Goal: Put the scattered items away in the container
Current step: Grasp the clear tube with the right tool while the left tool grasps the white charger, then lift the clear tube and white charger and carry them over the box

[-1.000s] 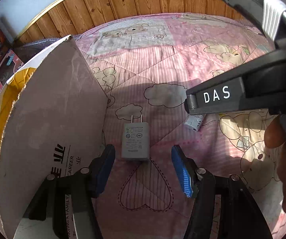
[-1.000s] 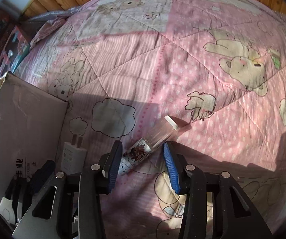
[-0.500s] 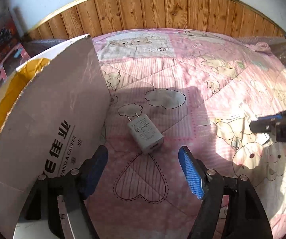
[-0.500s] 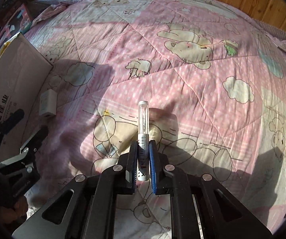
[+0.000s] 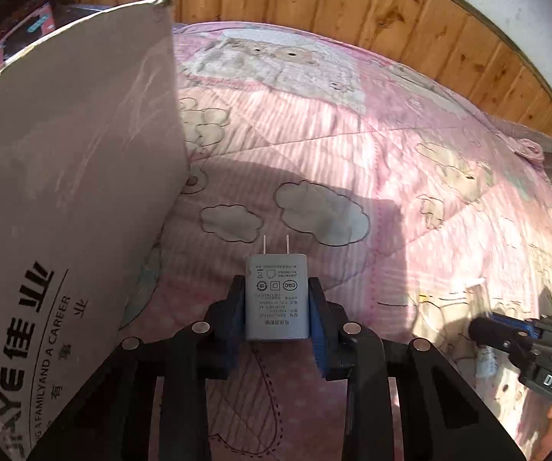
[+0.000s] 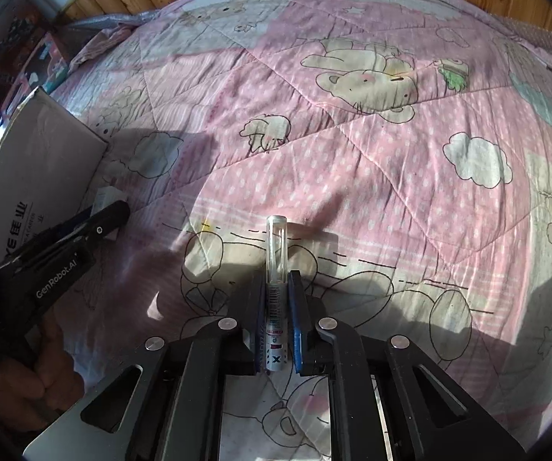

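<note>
The charger (image 5: 277, 296), loose on the quilt (image 5: 391, 176) a moment ago, is now clamped in my left gripper (image 5: 277, 309) beside the cardboard box (image 5: 65, 176). My right gripper (image 6: 277, 315) still pinches the tube (image 6: 276, 269) over the quilt's middle. Both look ready for boxing.

Sunlit pink bear-print quilt (image 6: 352, 161) on a bed, wood-panelled wall (image 5: 352, 19) behind, white wall (image 5: 514, 7) above.

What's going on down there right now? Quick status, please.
Left tool shut on white charger. Right tool shut on slim tube. Cardboard box close on the left. Nothing blocking on pink quilt.
</note>
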Demonstrator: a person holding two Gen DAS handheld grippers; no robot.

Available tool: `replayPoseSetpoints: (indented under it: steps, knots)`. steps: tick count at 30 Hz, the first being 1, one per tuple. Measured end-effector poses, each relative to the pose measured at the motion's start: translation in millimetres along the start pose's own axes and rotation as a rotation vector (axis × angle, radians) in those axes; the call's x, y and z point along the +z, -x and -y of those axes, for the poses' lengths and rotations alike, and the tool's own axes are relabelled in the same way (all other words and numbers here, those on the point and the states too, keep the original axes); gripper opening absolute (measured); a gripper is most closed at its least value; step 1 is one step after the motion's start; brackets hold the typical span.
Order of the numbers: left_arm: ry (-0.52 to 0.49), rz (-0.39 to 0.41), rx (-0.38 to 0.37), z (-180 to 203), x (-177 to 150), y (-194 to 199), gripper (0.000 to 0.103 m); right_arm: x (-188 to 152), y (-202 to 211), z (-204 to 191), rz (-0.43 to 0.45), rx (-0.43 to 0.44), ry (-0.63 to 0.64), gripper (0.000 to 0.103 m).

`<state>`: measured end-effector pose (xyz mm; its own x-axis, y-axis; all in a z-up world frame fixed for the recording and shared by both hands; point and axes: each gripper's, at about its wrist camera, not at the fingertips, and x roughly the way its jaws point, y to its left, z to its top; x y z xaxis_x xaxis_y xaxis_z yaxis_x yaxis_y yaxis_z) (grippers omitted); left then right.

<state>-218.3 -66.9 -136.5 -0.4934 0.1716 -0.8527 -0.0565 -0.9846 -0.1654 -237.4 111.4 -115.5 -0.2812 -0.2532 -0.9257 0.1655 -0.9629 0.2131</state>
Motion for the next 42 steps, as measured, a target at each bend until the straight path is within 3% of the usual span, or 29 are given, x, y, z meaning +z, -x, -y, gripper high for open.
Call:
replayPoseSetpoints:
  steps: [5,6,8,9,10,11,24,33,42]
  knots:
    - [-0.013,0.002,-0.016,-5,-9,6,0.032,-5,2,-1,0.003,0.010,0.018,0.013]
    - [-0.016,0.005,-0.010,-3,-9,6,0.035,-6,0,1,0.002,0.010,0.012,0.014]
    - [-0.027,0.000,-0.020,5,-6,5,0.050,-7,-4,7,-0.001,0.024,-0.009,0.015]
    - [-0.052,-0.001,-0.006,10,-6,4,0.051,-8,-4,11,0.007,0.044,-0.027,0.015]
    - [-0.088,0.002,0.015,17,-7,2,0.034,-8,-4,15,0.009,0.066,-0.051,0.015]
    - [-0.123,0.013,0.030,22,-5,-1,0.031,-8,-4,19,0.009,0.084,-0.069,0.015]
    - [-0.154,0.027,-0.104,31,-27,49,0.031,-16,23,3,0.064,0.097,-0.063,0.014]
    - [-0.186,0.030,-0.052,33,-41,95,0.031,-29,42,-19,0.105,0.123,-0.056,0.014]
    - [-0.162,0.062,-0.053,9,-59,145,0.031,-57,51,-47,0.119,0.136,-0.046,0.014]
